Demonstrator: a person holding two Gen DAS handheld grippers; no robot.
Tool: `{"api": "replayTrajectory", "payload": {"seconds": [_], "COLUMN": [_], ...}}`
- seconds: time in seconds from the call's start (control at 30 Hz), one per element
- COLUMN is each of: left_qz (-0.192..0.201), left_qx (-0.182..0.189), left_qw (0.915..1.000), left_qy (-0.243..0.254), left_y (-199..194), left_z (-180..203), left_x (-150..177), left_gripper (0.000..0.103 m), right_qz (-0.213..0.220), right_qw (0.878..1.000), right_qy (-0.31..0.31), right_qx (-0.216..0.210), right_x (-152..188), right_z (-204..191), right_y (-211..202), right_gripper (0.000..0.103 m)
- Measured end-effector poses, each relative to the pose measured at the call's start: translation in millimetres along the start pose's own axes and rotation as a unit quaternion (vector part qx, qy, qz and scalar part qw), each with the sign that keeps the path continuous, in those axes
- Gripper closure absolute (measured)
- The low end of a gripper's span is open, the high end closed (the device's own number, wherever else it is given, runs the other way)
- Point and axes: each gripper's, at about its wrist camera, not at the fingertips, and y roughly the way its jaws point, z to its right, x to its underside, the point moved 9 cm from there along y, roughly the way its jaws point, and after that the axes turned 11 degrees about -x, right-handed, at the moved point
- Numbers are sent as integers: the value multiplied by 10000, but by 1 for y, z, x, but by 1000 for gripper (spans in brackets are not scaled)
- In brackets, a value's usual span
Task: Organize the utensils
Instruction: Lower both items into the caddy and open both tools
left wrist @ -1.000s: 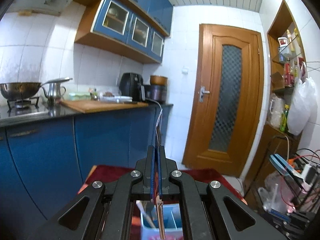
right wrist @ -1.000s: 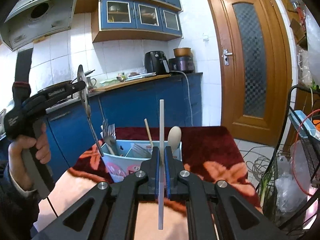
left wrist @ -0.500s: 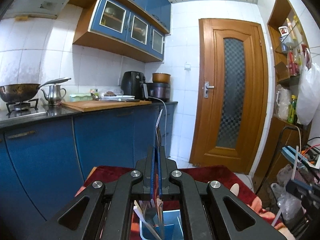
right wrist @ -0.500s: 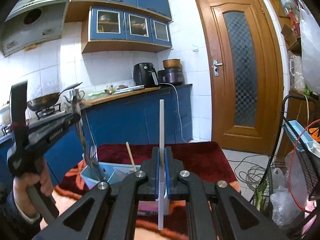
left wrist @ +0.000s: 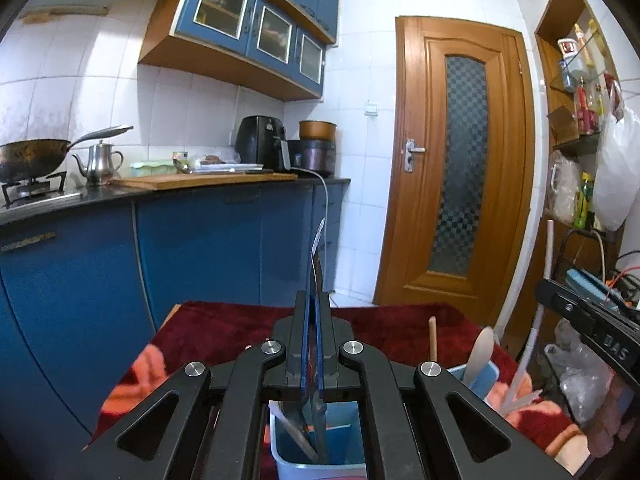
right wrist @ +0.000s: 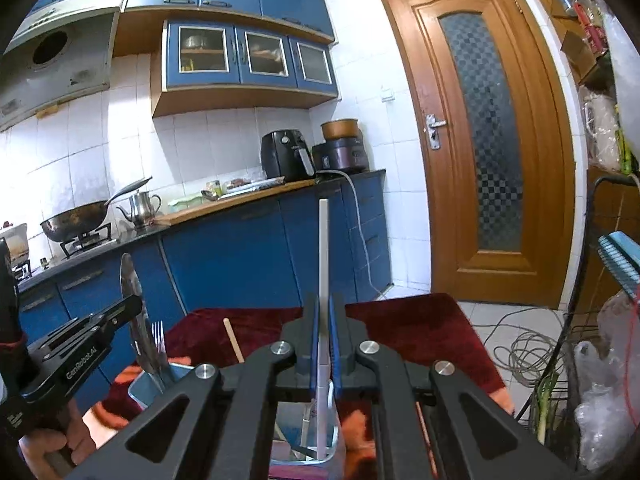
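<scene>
My left gripper is shut on a metal knife held upright, its lower end down inside a light blue utensil caddy. The knife also shows in the right wrist view, beside forks. My right gripper is shut on a white chopstick, upright, with its lower end in a clear compartment of the caddy. A wooden spoon and a wooden stick stand in the caddy.
The caddy sits on a table with a dark red patterned cloth. Blue kitchen cabinets and a counter with a wok and kettle stand behind. A wooden door is at the back. A wire rack with bags is to the right.
Both grippers have come lower over the caddy. The knife and the chopstick now have their lower ends inside it.
</scene>
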Motion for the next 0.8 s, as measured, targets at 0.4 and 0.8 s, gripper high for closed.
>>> {"api": "replayTrajectory", "payload": {"seconds": [0.4, 0.8], "left_qz": [-245, -690], "left_qx": [70, 297], "left_qw": [9997, 9972], "left_qy": [27, -53], "left_y": [8, -1], "left_z": [3, 3], "left_x": [19, 29], "left_gripper": [100, 86], "right_qz": [-521, -606], "right_qw": [9986, 9977], "right_qy": [-53, 17], "right_qx": [-69, -286], "right_x": [29, 29], "right_z": [-3, -14], "right_y": [19, 3], "right_gripper": [96, 77]}}
